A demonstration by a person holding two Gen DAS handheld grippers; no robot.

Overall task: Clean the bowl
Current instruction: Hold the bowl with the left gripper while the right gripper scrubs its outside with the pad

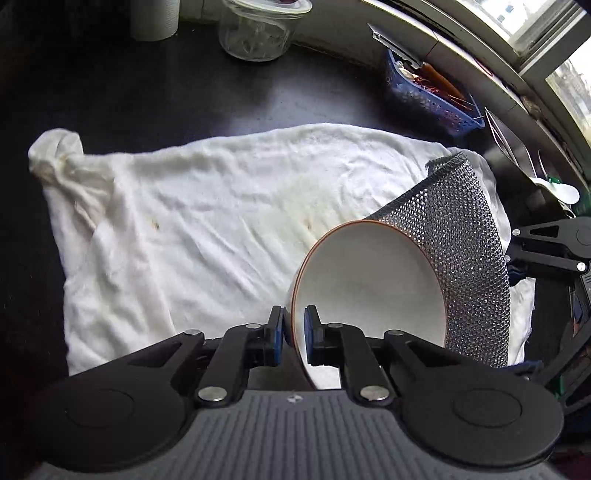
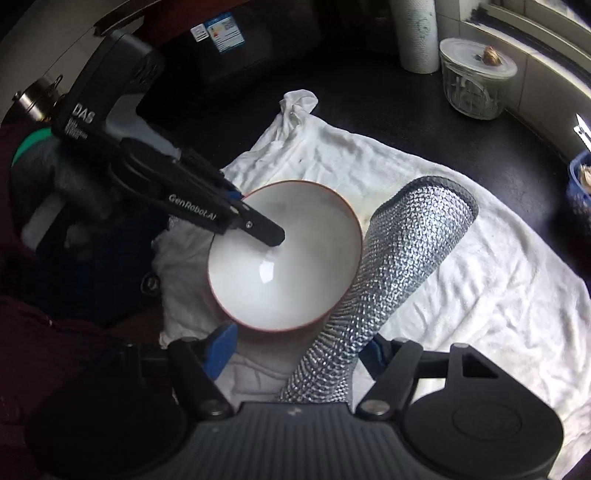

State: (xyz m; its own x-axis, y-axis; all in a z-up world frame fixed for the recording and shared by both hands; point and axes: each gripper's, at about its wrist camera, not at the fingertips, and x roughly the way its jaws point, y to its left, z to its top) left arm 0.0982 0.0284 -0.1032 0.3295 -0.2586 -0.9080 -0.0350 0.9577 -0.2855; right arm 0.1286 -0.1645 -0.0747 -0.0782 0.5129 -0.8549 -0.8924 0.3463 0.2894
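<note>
A white bowl (image 1: pixel 369 280) (image 2: pixel 288 266) with an orange-brown rim is tilted over a white towel (image 1: pixel 203 206) (image 2: pixel 461 258). My left gripper (image 1: pixel 293 325) (image 2: pixel 251 218) is shut on its near rim, one pad inside the bowl and one outside. A silvery mesh scrubbing cloth (image 1: pixel 469 251) (image 2: pixel 406 243) leans against the bowl's outer right side. Its lower end runs between the jaws of my right gripper (image 2: pixel 297 350), which stands open: the cloth lies near the right pad and well apart from the left one. One of that gripper's fingers (image 1: pixel 546 240) shows at the right edge of the left wrist view.
The towel covers a dark counter (image 1: pixel 166 92). At the back stand a lidded glass jar (image 1: pixel 255 33) (image 2: pixel 476 85) and a paper roll (image 1: pixel 155 18) (image 2: pixel 417 37). A blue basket of utensils (image 1: pixel 428 96) (image 2: pixel 580 184) sits by the window sill. A person's dark sleeve (image 2: pixel 55 350) fills the lower left.
</note>
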